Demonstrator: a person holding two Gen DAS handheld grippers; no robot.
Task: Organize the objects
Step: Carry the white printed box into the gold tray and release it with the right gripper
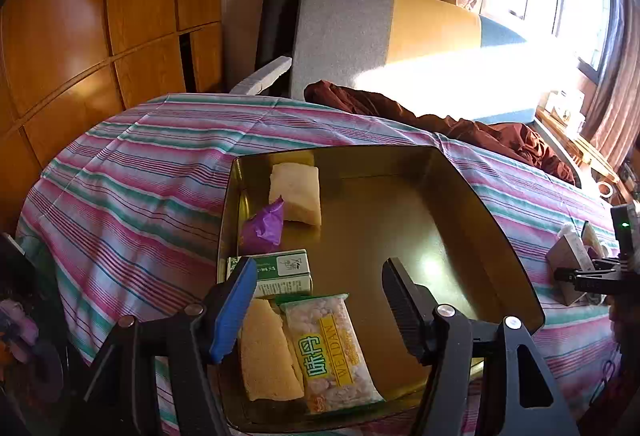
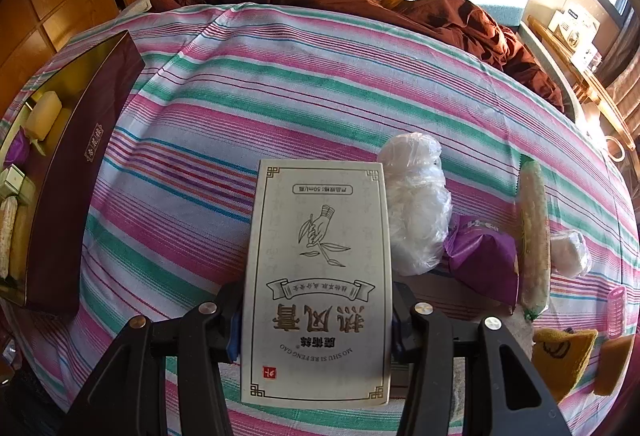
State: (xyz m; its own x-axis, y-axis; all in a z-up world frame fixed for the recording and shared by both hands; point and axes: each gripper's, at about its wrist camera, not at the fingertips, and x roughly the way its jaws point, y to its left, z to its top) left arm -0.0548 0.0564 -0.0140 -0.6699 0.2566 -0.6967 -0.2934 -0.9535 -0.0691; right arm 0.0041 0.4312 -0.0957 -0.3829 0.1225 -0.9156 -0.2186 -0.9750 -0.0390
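A gold tin (image 1: 460,196) lies open on the striped bedspread (image 1: 140,176). Along its left side lie a pale cake pack (image 1: 296,192), a purple packet (image 1: 264,226), a green-and-white carton (image 1: 280,272), a yellow cake (image 1: 268,352) and a rice-snack pack (image 1: 332,348). My left gripper (image 1: 316,300) hovers open over the near items, its pads touching nothing. My right gripper (image 2: 316,320) is shut on a tall white printed box (image 2: 320,276), held above the bedspread. The tin (image 2: 80,156) shows at the left of the right wrist view, its maroon wall facing me.
Right of the white box lie a clear plastic bundle (image 2: 416,200), a purple packet (image 2: 484,252), a long cracker pack (image 2: 532,232), a small wrapped piece (image 2: 568,252), a pink roller (image 2: 616,308) and yellow sponges (image 2: 564,356). A brown quilt (image 2: 460,20) is heaped at the far edge.
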